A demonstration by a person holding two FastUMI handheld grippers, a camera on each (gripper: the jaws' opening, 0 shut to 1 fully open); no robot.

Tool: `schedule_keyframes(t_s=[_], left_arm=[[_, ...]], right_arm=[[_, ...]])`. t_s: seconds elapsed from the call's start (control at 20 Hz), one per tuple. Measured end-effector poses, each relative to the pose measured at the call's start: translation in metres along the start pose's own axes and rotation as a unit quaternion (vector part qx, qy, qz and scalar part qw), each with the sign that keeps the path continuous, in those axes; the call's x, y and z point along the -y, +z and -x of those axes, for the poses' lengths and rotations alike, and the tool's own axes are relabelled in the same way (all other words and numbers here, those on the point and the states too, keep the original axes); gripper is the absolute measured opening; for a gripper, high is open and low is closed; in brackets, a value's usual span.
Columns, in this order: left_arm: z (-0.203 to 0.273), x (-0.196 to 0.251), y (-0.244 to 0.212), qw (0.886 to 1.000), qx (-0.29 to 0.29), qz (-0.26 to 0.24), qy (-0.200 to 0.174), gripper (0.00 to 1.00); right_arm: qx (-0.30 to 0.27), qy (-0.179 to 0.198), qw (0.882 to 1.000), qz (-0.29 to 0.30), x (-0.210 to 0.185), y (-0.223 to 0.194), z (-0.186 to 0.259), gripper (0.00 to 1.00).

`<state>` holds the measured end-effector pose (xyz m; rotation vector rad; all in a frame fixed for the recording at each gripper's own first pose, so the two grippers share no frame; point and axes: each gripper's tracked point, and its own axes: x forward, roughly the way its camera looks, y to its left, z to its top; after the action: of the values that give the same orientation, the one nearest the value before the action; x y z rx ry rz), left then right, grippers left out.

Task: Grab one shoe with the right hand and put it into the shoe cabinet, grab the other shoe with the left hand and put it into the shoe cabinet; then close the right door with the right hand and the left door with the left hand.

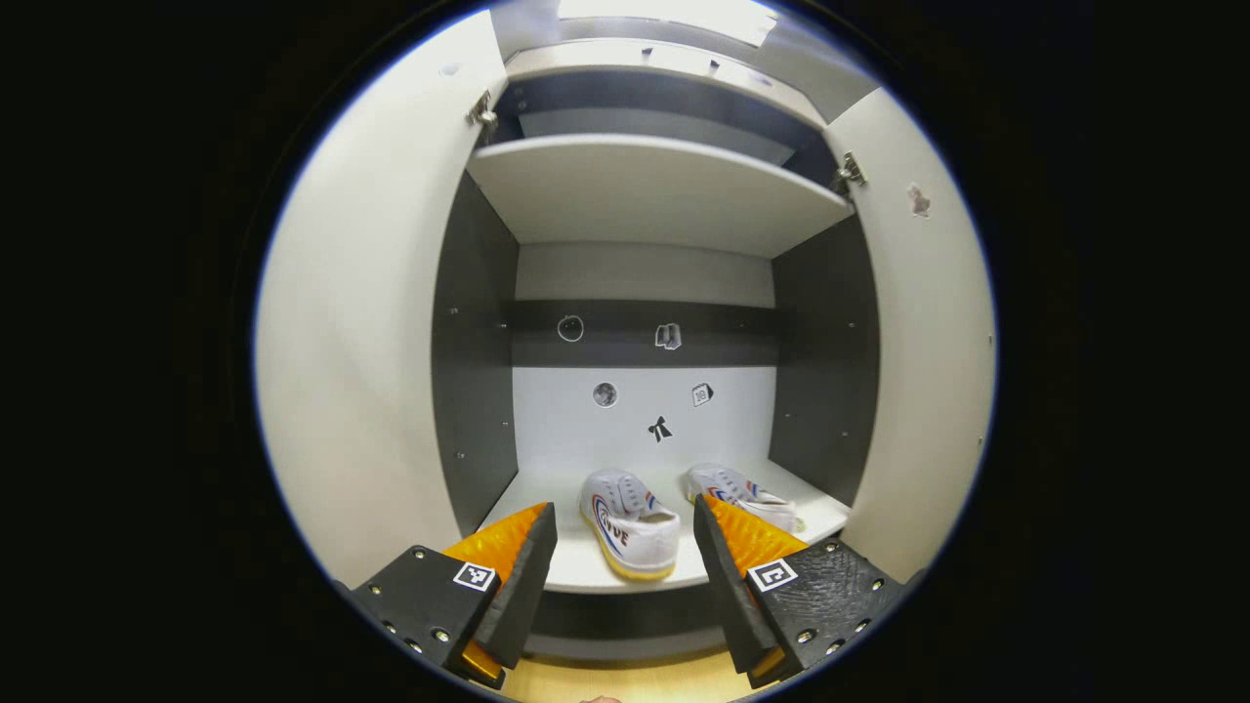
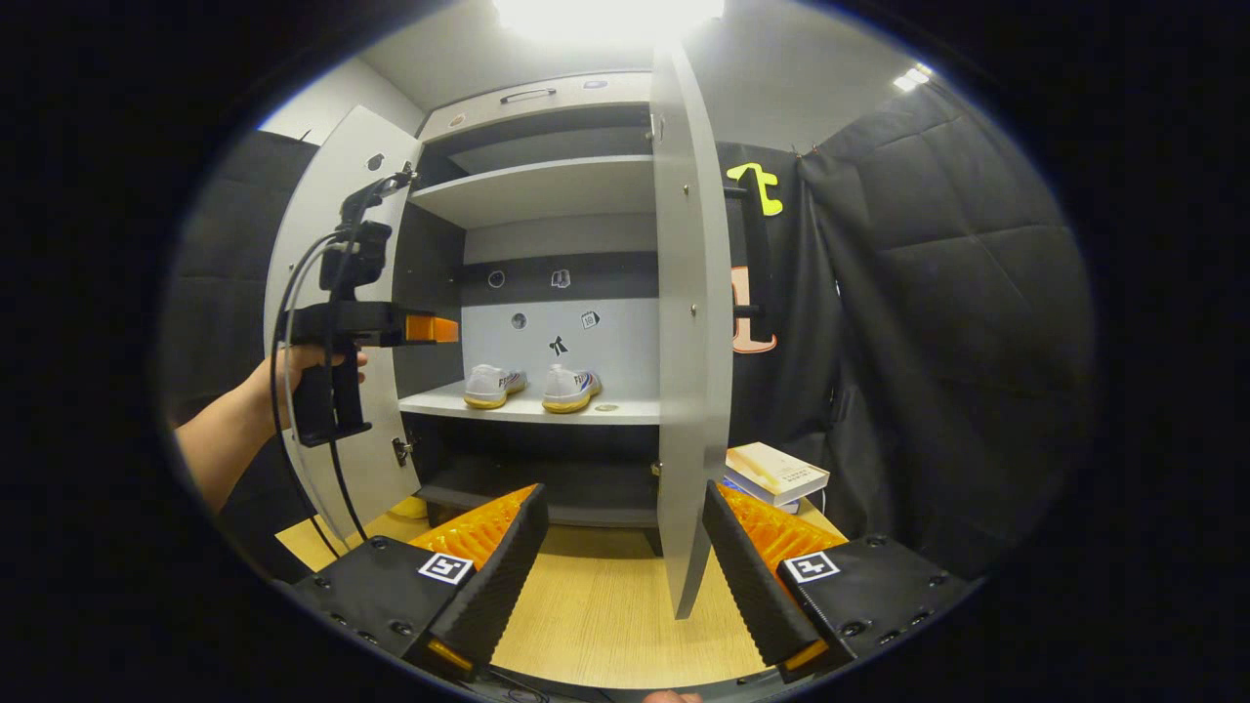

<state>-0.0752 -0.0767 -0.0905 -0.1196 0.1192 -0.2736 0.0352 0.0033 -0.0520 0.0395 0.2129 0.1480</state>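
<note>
- Looking along our right gripper [image 2: 620, 547], we see its fingers spread wide with nothing between them, and the free edge of the tall pale-grey right cabinet door [image 2: 691, 332] standing upright straight ahead, its lower end showing in the gap between the two fingers.
- We judge both shoes are already stowed: the two white canvas sneakers with yellowish soles [image 2: 532, 387] sit side by side on the white lower shelf [image 2: 547, 410] of the grey-and-white shoe cabinet [image 2: 547, 186], so closing the doors is what remains.
- The relation that matters: the right door is swung out towards us and seen nearly edge-on, its long axis vertical, hinges at the cabinet side and its free edge nearest the right gripper. That gripper is clearly the nearer one to it; whether a finger touches the panel we cannot tell.
- We reckon the coming move is a sideways push on the door's outer face, to our right of the edge, sweeping it leftward in this view towards the opening.
- Our left gripper [image 1: 625, 566] faces squarely into the cabinet, fingers also spread and holding nothing, with the nearer sneaker [image 1: 630, 522] lying heel towards us between them, farther in on the shelf.
- The pale-grey left cabinet door [image 1: 361, 351] stands open on that gripper's left; from the right gripper view, the left gripper [image 2: 430, 329] and the hand [image 2: 293, 371] holding it hover in front of that door's inner face.
- A stack of books [image 2: 776, 474] rests beyond the right door, on its outer side, away from its path towards the opening.
</note>
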Motion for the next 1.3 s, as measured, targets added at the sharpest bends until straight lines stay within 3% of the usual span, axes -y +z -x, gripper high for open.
schedule_keyframes(t_s=[0.45, 0.9, 1.3], left_arm=[[0.11, 0.002, 0.012, 0.999, 0.024, -0.019, 0.01, 0.75], [0.174, -0.009, -0.009, 1.0, 0.015, -0.011, 0.012, 0.75], [0.201, -0.027, -0.028, 1.0, 0.005, 0.002, 0.02, 0.75]], right_arm=[[0.027, 0.017, 0.999, -0.003, 0.002, 0.024, 0.003, 0.99], [0.044, 0.022, 0.999, 0.003, -0.002, 0.043, 0.009, 1.0], [0.045, -0.035, 0.998, 0.01, 0.045, 0.059, 0.005, 0.99]])
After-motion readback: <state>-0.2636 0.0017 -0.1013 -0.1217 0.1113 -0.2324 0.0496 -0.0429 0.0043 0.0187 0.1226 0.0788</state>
